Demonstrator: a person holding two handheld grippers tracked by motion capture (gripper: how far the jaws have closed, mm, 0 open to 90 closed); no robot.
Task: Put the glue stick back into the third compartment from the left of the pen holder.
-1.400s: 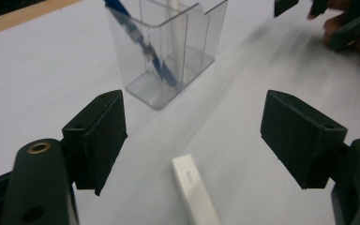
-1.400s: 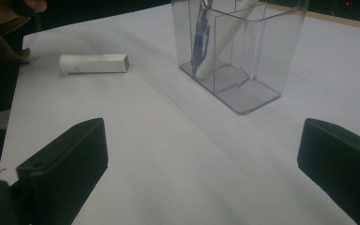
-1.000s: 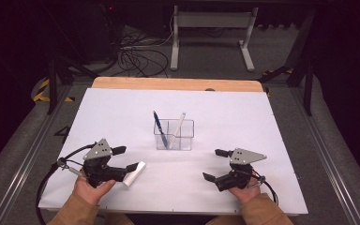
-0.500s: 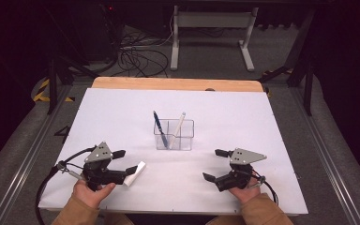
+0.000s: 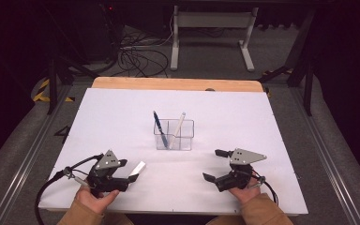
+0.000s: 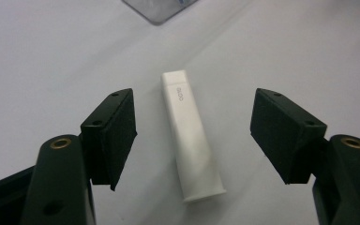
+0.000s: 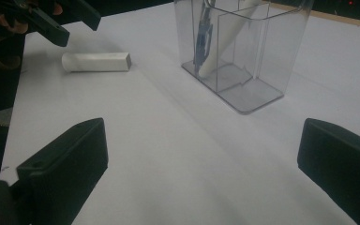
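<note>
Little has moved in the last second: both grippers sit low in frame as before. Left gripper (image 6: 193,136), jaws wide apart, straddles a white cap (image 6: 192,136) flat on the table (image 5: 262,122), untouched. Right gripper (image 5: 217,165) gapes empty at lower right; clear holder (image 5: 174,134) at centre carries a blue pen (image 5: 160,129) and a white pen (image 5: 178,125).

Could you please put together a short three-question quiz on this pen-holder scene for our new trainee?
1. True or false: the white cap lies flat on the table between the open jaws of the left gripper.
2. How many pens stand in the clear holder?
3. The right gripper is: A) shut on a pen, B) open and empty, C) inside the holder.

Key:
1. True.
2. Two: a blue pen and a white pen.
3. B.
</note>
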